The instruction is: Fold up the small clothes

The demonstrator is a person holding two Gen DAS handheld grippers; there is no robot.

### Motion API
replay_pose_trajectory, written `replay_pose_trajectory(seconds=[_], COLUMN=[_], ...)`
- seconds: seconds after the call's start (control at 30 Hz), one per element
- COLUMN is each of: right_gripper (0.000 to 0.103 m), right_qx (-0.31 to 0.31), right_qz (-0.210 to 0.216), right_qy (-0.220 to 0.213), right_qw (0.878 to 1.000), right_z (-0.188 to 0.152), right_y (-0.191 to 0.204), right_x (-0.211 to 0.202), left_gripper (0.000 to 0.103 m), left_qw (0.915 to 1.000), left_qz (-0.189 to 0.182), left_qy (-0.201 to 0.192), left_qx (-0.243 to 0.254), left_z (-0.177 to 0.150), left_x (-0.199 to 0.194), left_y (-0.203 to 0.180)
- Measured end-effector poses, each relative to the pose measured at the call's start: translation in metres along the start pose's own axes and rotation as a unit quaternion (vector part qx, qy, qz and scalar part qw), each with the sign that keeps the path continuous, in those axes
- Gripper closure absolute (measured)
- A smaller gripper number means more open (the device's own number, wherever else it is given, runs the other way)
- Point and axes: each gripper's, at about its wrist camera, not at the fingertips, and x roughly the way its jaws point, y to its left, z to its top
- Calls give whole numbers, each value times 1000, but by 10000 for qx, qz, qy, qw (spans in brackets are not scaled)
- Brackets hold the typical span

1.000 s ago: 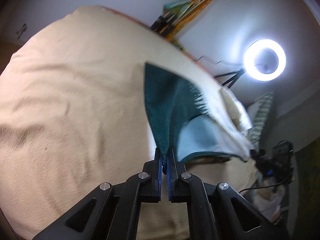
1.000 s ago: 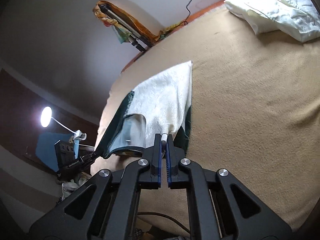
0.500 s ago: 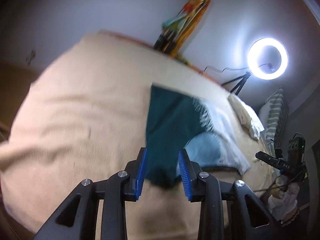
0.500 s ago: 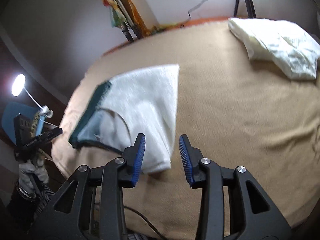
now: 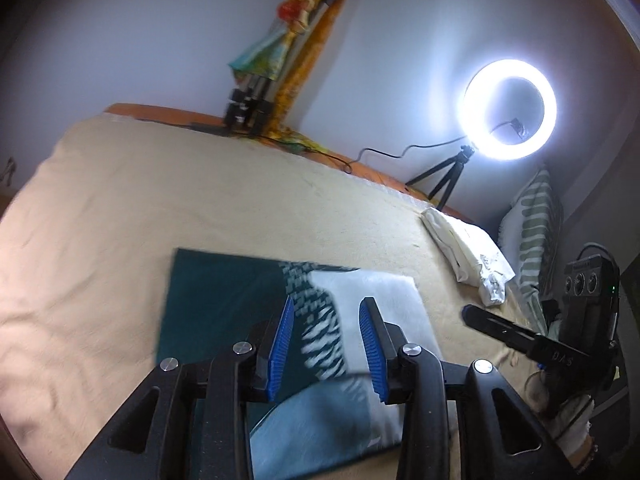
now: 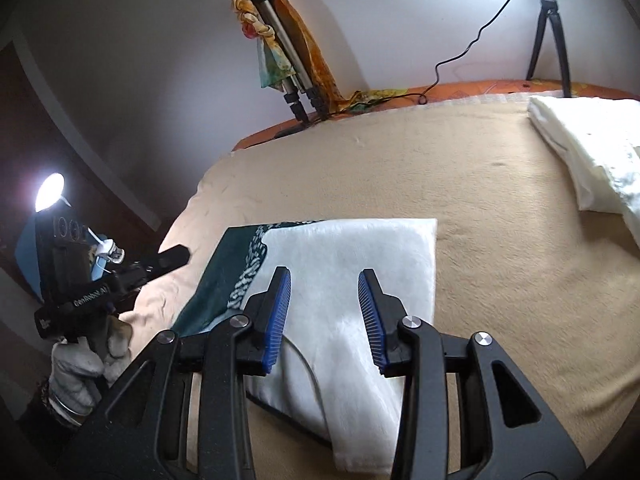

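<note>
A small garment, dark green (image 5: 216, 304) on the left and white (image 6: 352, 264) on the right with a patterned band between, lies folded flat on the beige bed cover (image 5: 160, 200). A pale blue inner part (image 5: 320, 428) shows at its near edge. My left gripper (image 5: 326, 344) is open and empty, above the garment's near middle. My right gripper (image 6: 324, 312) is open and empty, above the white half. The right gripper also shows at the right of the left wrist view (image 5: 532, 340), and the left gripper at the left of the right wrist view (image 6: 116, 284).
A white folded pile (image 6: 592, 160) lies on the bed at the right. A striped pillow (image 5: 536, 224) stands beyond it. A ring light on a tripod (image 5: 510, 110) and a folded tripod wrapped in colourful cloth (image 6: 284, 48) stand at the far bed edge.
Both grippers were shut on the garment's near edge a second ago. They have opened, let it drop flat on the bed, and pulled back above it.
</note>
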Motion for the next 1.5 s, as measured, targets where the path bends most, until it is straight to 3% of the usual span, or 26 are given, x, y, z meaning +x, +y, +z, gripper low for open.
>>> replay_pose_trajectory(seconds=[0.3, 0.5, 0.57, 0.7, 0.8, 0.97, 1.17, 1.37, 1.5], right_gripper=[66, 66, 66, 72, 71, 71, 70, 69, 55], right_qx=[-142, -41, -93, -319, -492, 47, 85, 252, 569], right_qz=[34, -67, -285, -648, -1259, -1476, -1066, -663, -293], right_qy=[107, 186, 354, 610, 606, 644, 377, 513, 593], right_qw=[9998, 9998, 9989, 9955, 9890, 9869, 9936, 9962, 9962], right_z=[17, 21, 18, 14, 18, 20, 7, -25, -42], right_y=[8, -7, -14, -20, -20, -48, -44, -48, -60], right_x=[45, 75, 89, 99, 93, 76, 28, 1, -7], left_gripper=[72, 74, 73, 73, 73, 68, 50, 40, 37], left_qw=[9987, 9961, 9969, 9963, 9970, 9972, 9971, 9991, 9966], left_qz=[83, 265, 248, 190, 292, 673, 664, 369, 80], left_qy=[466, 788, 612, 681, 604, 208, -229, -38, 187], left_qx=[170, 283, 423, 486, 375, 265, 293, -191, -794], left_z=[2, -13, -19, -19, -16, -10, -11, -17, -24], left_x=[63, 90, 89, 83, 70, 35, -16, -37, -40], left_y=[-10, -2, -4, -2, 3, 22, 37, 65, 91])
